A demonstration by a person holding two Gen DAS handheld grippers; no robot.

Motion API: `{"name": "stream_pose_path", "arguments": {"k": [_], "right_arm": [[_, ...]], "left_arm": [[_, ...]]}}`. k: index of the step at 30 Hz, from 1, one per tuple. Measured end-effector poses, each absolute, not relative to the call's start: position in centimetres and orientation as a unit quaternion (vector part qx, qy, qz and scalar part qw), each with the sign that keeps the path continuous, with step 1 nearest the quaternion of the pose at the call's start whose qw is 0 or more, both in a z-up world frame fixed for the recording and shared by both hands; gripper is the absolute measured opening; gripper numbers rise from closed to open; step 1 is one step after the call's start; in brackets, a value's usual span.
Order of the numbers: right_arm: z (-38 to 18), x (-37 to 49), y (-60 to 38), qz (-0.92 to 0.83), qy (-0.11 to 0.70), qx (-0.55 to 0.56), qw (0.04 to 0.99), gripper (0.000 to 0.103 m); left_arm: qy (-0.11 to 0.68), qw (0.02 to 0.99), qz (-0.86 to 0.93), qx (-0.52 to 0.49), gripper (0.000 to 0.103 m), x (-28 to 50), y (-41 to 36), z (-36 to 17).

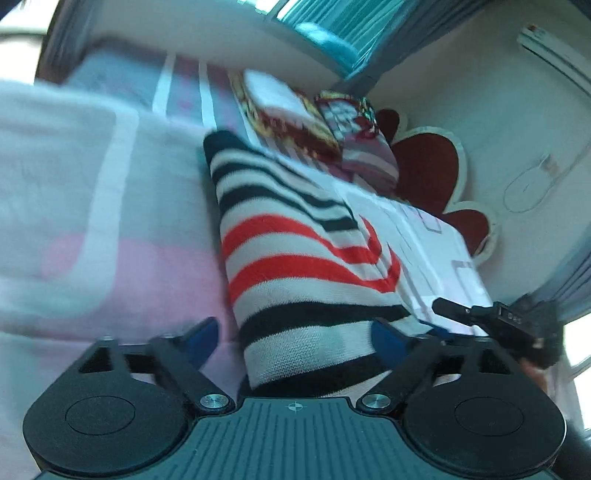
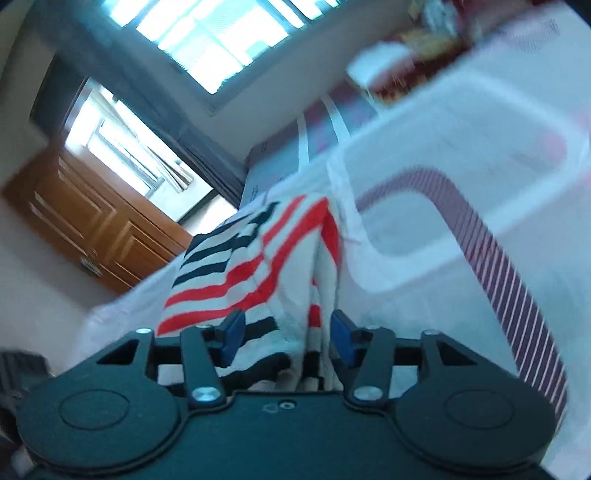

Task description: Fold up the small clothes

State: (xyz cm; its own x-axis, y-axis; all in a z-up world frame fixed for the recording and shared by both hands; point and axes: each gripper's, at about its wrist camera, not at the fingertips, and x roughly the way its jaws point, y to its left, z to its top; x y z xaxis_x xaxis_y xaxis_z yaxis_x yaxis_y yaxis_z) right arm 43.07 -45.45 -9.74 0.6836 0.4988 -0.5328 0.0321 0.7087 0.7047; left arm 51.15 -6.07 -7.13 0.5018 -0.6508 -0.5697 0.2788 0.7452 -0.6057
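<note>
A small knit garment with black, red and white stripes (image 1: 295, 258) lies on a pink and white bedspread (image 1: 92, 221). My left gripper (image 1: 295, 336) is open, its blue pads either side of the garment's near end. In the right wrist view the same striped garment (image 2: 255, 258) lies folded on the bedspread (image 2: 461, 155), and my right gripper (image 2: 288, 336) is open with its blue pads astride the garment's near edge. The right gripper's black tip (image 1: 491, 314) shows at the right of the left wrist view.
Red patterned pillows (image 1: 325, 125) and a folded white cloth (image 1: 424, 240) lie beyond the garment. A red flower-shaped headboard (image 1: 436, 170) is behind them. A wooden door (image 2: 92, 221) and bright windows (image 2: 207, 33) stand past the bed's edge.
</note>
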Motion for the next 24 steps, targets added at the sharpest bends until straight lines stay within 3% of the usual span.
{"name": "stream_pose_path", "arguments": {"k": [5, 13, 16, 17, 20, 22, 24], "right_arm": [[-12.3, 44.3, -46.5, 0.157, 0.410, 0.405, 0.802, 0.065], [-13.1, 46.9, -44.0, 0.194, 0.445, 0.387, 0.784, 0.063], [-12.8, 48.0, -43.0, 0.214, 0.449, 0.370, 0.785, 0.071], [-12.6, 48.0, -43.0, 0.214, 0.451, 0.363, 0.786, 0.070], [-11.6, 47.0, -44.0, 0.201, 0.453, 0.339, 0.800, 0.050], [-10.8, 45.9, -45.6, 0.180, 0.444, 0.327, 0.815, 0.053], [-10.5, 45.4, -46.6, 0.163, 0.438, 0.330, 0.820, 0.064]], "left_arm": [[0.448, 0.818, -0.278, -0.228, 0.079, 52.7, -6.6, -8.9], [0.456, 0.785, -0.304, -0.290, 0.079, 54.8, -7.2, -11.0], [0.455, 0.785, -0.304, -0.290, 0.079, 55.3, -7.9, -11.0], [0.454, 0.786, -0.306, -0.287, 0.078, 55.2, -7.8, -11.0], [0.455, 0.783, -0.315, -0.283, 0.072, 54.9, -7.1, -11.2], [0.455, 0.779, -0.318, -0.293, 0.070, 55.0, -6.2, -11.5], [0.454, 0.776, -0.319, -0.299, 0.070, 55.1, -5.9, -11.6]]}}
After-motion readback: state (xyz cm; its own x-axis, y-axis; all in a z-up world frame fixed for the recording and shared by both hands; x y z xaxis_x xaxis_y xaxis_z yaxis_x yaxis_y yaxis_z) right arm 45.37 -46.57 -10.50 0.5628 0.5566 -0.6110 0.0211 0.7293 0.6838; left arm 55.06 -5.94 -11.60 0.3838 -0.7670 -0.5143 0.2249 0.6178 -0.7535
